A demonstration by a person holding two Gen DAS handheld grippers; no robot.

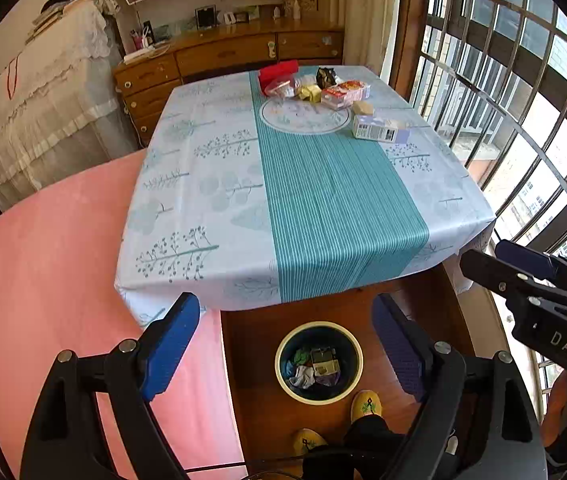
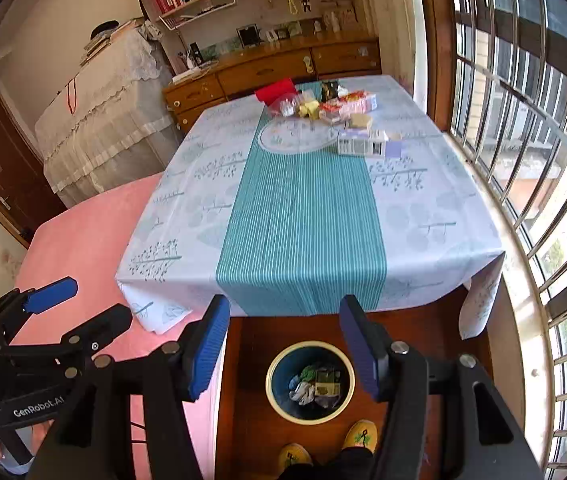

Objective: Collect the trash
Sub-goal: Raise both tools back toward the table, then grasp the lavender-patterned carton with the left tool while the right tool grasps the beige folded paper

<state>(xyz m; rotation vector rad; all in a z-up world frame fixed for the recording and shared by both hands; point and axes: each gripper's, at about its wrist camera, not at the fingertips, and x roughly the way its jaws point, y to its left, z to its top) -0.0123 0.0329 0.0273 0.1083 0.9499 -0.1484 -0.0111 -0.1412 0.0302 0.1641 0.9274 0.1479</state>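
A pile of trash lies at the far end of the table (image 1: 323,200): a red box (image 1: 277,72), a clear bag (image 1: 279,87), yellow wrappers (image 1: 310,92), a pink pack (image 1: 345,94) and a white carton (image 1: 379,128), which the right wrist view shows too (image 2: 363,142). On the floor in front of the table stands a round bin (image 1: 315,332) (image 2: 303,356) with crumpled trash inside. My left gripper (image 1: 283,304) hangs open and empty high above the bin. To its right, my right gripper (image 2: 283,306) is also open and empty.
A pink-covered bed (image 1: 63,260) borders the table on the left. A barred window (image 2: 523,160) runs along the right. A wooden dresser (image 1: 223,56) stands behind the table. A person's feet in yellow slippers (image 1: 366,404) stand beside the bin.
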